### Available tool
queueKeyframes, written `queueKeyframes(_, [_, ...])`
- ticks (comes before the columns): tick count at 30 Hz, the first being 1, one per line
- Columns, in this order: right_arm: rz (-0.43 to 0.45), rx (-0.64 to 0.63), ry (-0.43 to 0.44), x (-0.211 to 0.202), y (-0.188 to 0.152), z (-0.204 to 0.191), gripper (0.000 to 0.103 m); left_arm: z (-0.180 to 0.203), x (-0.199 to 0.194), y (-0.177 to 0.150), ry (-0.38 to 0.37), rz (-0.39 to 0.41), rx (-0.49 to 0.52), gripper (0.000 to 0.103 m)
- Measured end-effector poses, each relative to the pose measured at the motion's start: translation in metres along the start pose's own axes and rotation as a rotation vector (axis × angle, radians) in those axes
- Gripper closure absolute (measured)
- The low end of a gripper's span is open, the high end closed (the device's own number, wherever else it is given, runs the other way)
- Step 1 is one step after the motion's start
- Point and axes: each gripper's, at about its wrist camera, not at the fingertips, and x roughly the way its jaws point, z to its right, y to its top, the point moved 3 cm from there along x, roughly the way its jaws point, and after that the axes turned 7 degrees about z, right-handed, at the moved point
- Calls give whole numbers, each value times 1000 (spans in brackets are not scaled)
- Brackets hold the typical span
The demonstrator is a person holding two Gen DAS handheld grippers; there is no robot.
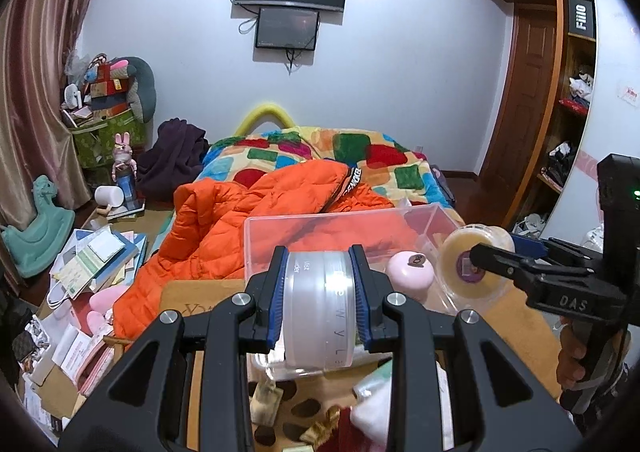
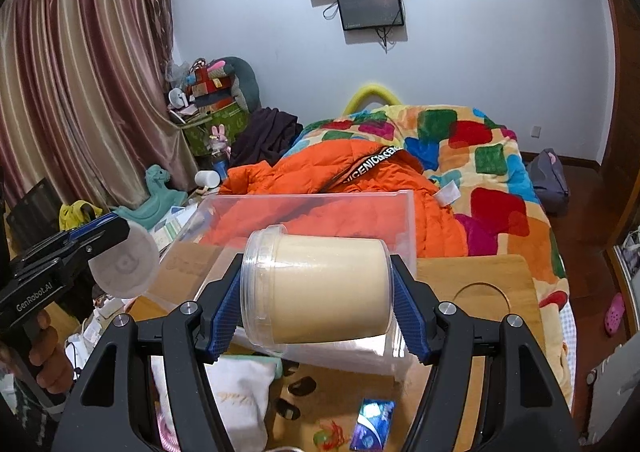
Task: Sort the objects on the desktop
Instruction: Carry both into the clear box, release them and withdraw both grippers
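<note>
Here, nearest my left wrist camera, the left gripper has its jaws closed on a frosted white jar. The blue pads press its curved side at 9 and 3 o'clock. The jar's long axis runs up the frame, tilted slightly, from 6 toward 12 o'clock, and its printed lettering reads sideways. I cannot tell which end is the lid.

Nearest my right wrist camera, the right gripper has its jaws closed on a cream-filled clear jar. This jar lies on its side; its long axis runs across the frame from 9 to 3 o'clock. The clear rimmed end points to 9 o'clock and the other end to 3 o'clock, slightly lower.

Both jars are held above the near edge of a clear plastic bin. In the left view a pink round case sits in the bin, just beside the white jar at 2 o'clock.

The bin stands on a wooden tabletop with a round recess at 3 o'clock in the right view.

Beyond the bin, at 12 o'clock, an orange jacket lies on a patchwork blanket.
</note>
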Motion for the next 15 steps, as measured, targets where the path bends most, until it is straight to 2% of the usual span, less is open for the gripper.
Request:
queueKeyframes(6, [-38, -9, -7, 20, -11, 0, 39, -2, 35, -5, 11, -55, -5, 74])
queueKeyframes(15, [-82, -39, -18, 39, -22, -3, 39, -1, 68, -19, 16, -131, 5, 74])
